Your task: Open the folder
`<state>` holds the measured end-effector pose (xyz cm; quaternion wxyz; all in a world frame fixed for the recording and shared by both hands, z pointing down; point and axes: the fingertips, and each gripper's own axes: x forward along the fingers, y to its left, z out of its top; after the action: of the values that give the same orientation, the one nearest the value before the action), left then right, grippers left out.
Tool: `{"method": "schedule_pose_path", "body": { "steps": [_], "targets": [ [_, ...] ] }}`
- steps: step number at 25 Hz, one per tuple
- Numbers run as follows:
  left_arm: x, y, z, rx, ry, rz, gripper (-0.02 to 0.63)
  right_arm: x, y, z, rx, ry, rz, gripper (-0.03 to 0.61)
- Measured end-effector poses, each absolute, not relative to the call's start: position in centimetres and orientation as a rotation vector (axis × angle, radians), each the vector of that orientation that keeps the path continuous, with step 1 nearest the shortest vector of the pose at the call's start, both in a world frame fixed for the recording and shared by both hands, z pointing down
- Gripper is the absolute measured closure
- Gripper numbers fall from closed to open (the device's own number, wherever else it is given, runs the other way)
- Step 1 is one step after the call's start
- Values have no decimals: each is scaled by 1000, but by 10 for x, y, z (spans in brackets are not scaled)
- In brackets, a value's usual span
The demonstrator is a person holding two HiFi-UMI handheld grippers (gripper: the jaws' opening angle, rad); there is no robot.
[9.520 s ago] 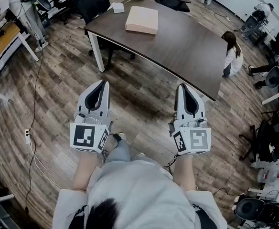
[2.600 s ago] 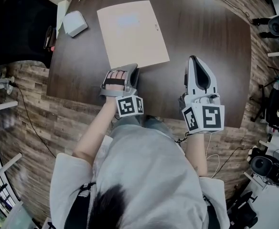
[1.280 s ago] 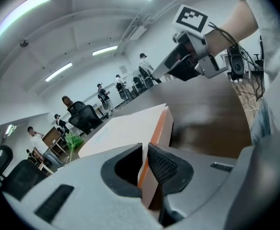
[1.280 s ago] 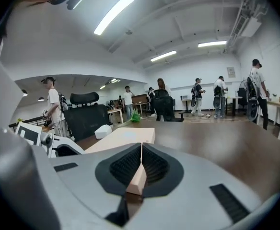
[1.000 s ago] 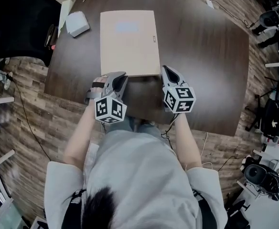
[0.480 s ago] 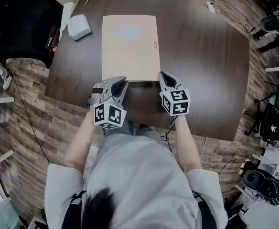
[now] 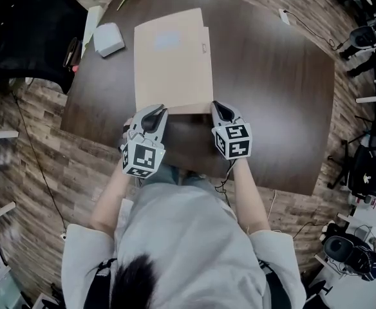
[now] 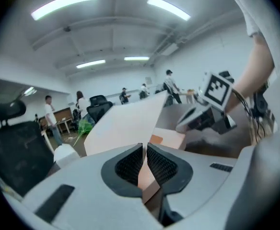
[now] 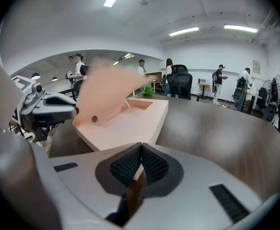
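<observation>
Pinching the cover [image 8: 123,126] of the folder [image 7: 172,60], the left tongs [image 7: 154,111] hold it partly raised; the right tongs [image 7: 221,108] clamp the base [image 9: 125,121] by its near corner. Swinging it fully open remains.

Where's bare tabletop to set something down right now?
Widest bare patch: tabletop right of the folder, out to the table's right edge. A narrow strip lies between left gripper and right gripper, near the person. Crowded: the left side by the white box, and the folder's near edge, which both grippers pinch.
</observation>
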<state>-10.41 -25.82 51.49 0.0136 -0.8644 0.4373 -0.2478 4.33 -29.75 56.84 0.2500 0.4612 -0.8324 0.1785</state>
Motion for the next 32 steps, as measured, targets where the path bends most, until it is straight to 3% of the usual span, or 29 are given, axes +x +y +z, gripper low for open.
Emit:
{"method": "schedule_pose_path", "body": {
  "steps": [6, 18, 32],
  "targets": [
    [-146, -260, 477, -2737, 1718, -459, 591, 44, -299, 567, 1245, -2259, 459, 566],
    [-237, -247, 482, -2654, 2396, 62, 598, 37, -299, 565, 1220, -2245, 422, 566],
    [-301, -231, 522, -2462, 2788, 166, 604, 37, -298, 565, 1208, -2231, 392, 566]
  ]
}}
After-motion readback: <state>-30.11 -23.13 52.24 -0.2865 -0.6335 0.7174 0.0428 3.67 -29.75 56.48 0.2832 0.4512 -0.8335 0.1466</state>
